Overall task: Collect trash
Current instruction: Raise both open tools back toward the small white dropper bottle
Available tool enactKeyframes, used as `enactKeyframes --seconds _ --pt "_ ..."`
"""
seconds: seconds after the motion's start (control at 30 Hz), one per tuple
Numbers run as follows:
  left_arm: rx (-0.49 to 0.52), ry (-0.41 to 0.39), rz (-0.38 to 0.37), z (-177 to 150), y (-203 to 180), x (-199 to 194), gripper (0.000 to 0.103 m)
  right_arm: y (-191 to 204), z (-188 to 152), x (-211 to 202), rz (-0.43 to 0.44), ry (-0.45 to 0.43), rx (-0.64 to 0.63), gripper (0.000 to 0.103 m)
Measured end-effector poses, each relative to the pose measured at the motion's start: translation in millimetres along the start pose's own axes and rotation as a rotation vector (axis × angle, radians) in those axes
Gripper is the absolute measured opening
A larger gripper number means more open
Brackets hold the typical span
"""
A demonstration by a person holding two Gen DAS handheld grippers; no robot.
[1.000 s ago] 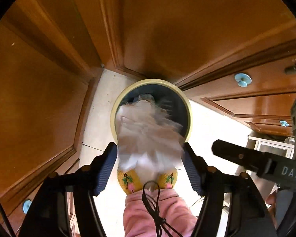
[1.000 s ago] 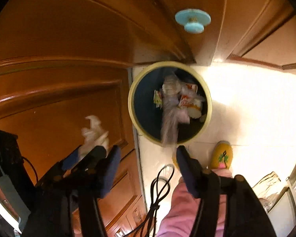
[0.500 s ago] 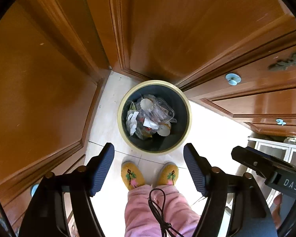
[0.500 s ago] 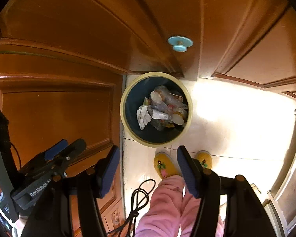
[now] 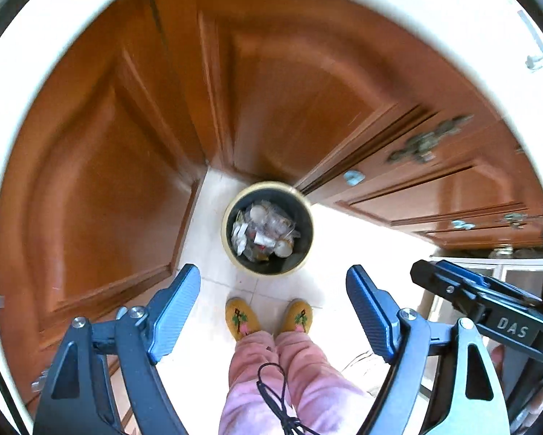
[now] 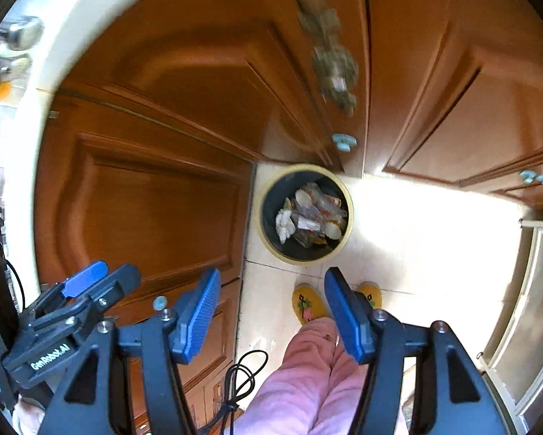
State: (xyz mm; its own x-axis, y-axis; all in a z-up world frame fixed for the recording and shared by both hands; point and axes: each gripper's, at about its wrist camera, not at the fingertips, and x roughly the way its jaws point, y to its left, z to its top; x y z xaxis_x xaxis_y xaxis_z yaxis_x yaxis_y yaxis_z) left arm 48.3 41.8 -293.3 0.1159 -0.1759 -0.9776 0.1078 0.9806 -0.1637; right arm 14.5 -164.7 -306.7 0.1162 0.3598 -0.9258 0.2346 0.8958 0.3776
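Across the left of the left wrist view run brown panelled wooden cupboard doors (image 5: pixel 101 188), meeting in a corner at the upper middle. At the middle of that frame stands the round dark waste bin with a pale yellow rim (image 5: pixel 227 239) on the cream tiled floor (image 5: pixel 213 275), and inside it lies a heap of crumpled clear plastic wrappers and white paper scraps (image 5: pixel 264 233). Below the bin, at the lower middle, a person's yellow embroidered slippers (image 5: pixel 241 317) and pink fleece trousers (image 5: pixel 271 380) show, toes pointing at the bin.

The left tool (image 5: pixel 273 311) frames the lower edge of this view; its blue-padded jaws are opening and nothing sits between them. At the lower right of the same frame the black body of the right tool (image 5: pixel 489 311) juts in. In the right wrist view the right tool (image 6: pixel 271 311) hangs with its jaws parted and bare, the bin (image 6: pixel 267 239) just above them at the middle, the trash (image 6: pixel 309 217) inside it.

Judging from this, the dropping step looks finished: both tools are empty and the trash rests in the bin. The next move calls for finding any piece left outside the bin; none shows on the visible floor, so the tools would have to be turned toward another area first.
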Motion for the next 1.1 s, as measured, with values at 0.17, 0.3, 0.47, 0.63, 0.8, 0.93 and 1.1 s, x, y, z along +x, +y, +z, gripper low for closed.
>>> enactKeyframes --seconds 0.17,0.3,0.47,0.63,0.8,0.93,1.1 --pt "0.080 -0.106 0.026 9 -17 -78 0.086 17 -1 -59 0.010 -0.084 -0.012 0.060" --pt "0.130 -0.182 0.046 16 -27 -131 0.088 34 -2 -107 0.007 -0.189 -0.020 0.060" --pt "0.219 -0.289 0.058 36 -46 -187 0.088 52 2 -164 0.000 -0.315 -0.027 0.060" --pt "0.281 -0.408 0.059 64 -72 -227 0.088 60 12 -205 -0.016 -0.417 -0.006 0.060" --pt "0.344 -0.496 0.080 85 -96 -241 0.093 67 22 -242 -0.059 -0.501 0.002 0.060" --pt "0.361 -0.568 0.100 106 -107 -247 0.098 64 41 -261 -0.069 -0.543 0.024 0.060" --pt "0.345 -0.611 0.149 145 -113 -248 0.098 54 82 -274 -0.043 -0.557 0.009 0.060"
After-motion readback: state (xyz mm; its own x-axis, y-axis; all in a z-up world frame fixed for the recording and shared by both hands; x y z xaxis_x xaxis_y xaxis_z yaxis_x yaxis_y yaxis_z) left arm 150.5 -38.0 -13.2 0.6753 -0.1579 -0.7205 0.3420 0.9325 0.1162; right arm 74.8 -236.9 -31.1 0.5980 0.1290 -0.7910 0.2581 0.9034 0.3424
